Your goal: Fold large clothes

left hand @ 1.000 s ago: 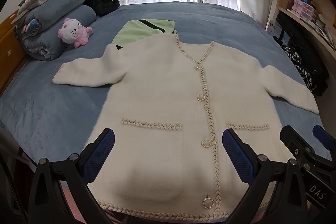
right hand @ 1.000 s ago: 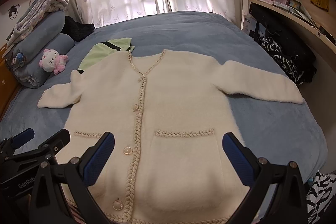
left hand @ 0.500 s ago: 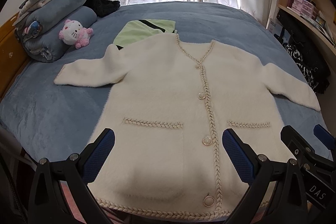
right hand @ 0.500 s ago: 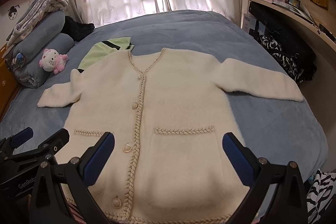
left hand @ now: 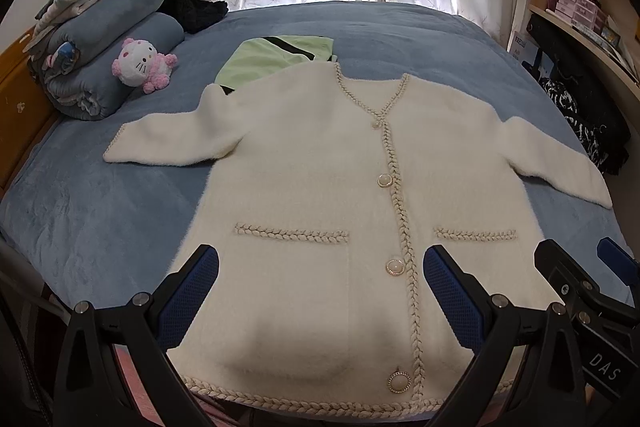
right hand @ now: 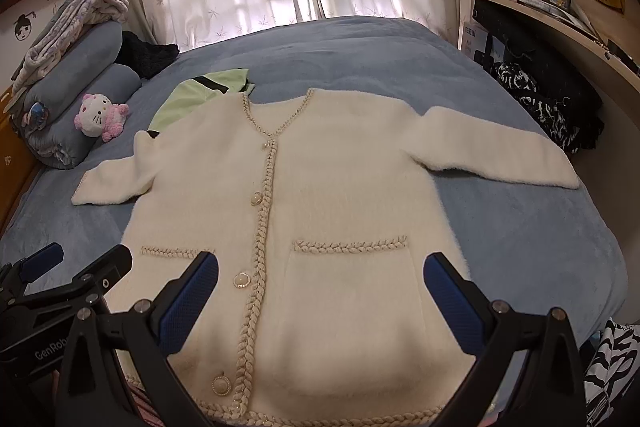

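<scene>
A cream fuzzy cardigan [left hand: 320, 187] [right hand: 340, 195] with braided trim and pearl buttons lies flat, front up, on the blue bed, both sleeves spread out. My left gripper [left hand: 320, 291] hovers open above the hem's left half, nothing between its blue pads. My right gripper [right hand: 320, 291] is open too, above the right pocket and hem. Each gripper shows at the edge of the other's view: the right gripper [left hand: 592, 291] at lower right of the left wrist view, the left gripper [right hand: 72, 275] at lower left of the right wrist view.
A light green garment [left hand: 276, 57] lies partly under the cardigan's collar. Rolled blue blankets [left hand: 104, 39] and a pink plush toy [left hand: 142, 65] sit at the bed's left. Wooden shelves [right hand: 560, 11] and dark clothes [right hand: 552, 99] stand along the right side. Curtains hang behind.
Both grippers have drifted slightly forward over the hem; the cardigan sits a little lower in both views. Nothing was taken hold of.
</scene>
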A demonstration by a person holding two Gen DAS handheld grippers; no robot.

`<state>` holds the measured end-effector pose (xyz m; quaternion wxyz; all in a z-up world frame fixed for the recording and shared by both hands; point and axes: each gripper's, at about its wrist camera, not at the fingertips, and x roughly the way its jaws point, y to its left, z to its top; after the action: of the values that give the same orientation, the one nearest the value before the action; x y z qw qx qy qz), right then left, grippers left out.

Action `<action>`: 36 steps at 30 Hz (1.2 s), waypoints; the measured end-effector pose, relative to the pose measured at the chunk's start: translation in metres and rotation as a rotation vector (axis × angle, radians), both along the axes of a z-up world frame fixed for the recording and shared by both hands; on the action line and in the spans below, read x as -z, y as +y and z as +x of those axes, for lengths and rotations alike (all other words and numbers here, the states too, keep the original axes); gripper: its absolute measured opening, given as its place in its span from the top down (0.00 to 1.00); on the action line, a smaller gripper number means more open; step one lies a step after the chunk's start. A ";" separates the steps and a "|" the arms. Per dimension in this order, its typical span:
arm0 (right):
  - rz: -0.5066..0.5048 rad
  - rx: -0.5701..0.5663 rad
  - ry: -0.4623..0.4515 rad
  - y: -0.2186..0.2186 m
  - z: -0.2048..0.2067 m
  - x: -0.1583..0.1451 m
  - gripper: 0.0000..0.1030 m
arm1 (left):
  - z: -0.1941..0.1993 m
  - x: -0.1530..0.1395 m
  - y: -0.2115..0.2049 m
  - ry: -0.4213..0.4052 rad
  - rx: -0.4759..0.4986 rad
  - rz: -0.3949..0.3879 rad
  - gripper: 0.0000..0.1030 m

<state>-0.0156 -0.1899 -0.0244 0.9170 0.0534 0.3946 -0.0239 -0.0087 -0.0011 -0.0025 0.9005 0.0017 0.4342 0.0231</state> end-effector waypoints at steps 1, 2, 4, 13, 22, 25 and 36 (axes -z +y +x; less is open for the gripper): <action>0.000 0.000 0.001 0.001 0.000 0.000 0.00 | 0.000 0.000 0.000 0.000 0.000 0.000 0.02; 0.001 0.000 0.001 -0.001 0.000 0.000 0.00 | 0.001 0.000 0.000 0.000 0.000 0.002 0.02; 0.002 -0.001 0.001 -0.001 0.000 0.000 0.00 | 0.001 0.000 -0.001 -0.001 0.000 0.004 0.02; 0.002 0.000 -0.008 0.002 -0.005 0.000 0.00 | -0.001 -0.004 -0.002 -0.008 0.002 0.007 0.02; 0.015 0.005 -0.016 -0.007 -0.005 -0.006 0.00 | 0.003 -0.007 -0.008 -0.017 0.016 0.019 0.02; 0.020 0.008 -0.023 -0.012 -0.005 -0.010 0.00 | 0.005 -0.011 -0.012 -0.028 0.023 0.032 0.02; 0.063 0.053 -0.096 -0.045 0.010 -0.028 0.00 | 0.036 -0.035 -0.051 -0.125 0.089 0.075 0.02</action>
<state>-0.0058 -0.2351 0.0040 0.9317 0.0935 0.3493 -0.0330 0.0270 -0.0526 0.0320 0.9253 0.0533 0.3756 -0.0008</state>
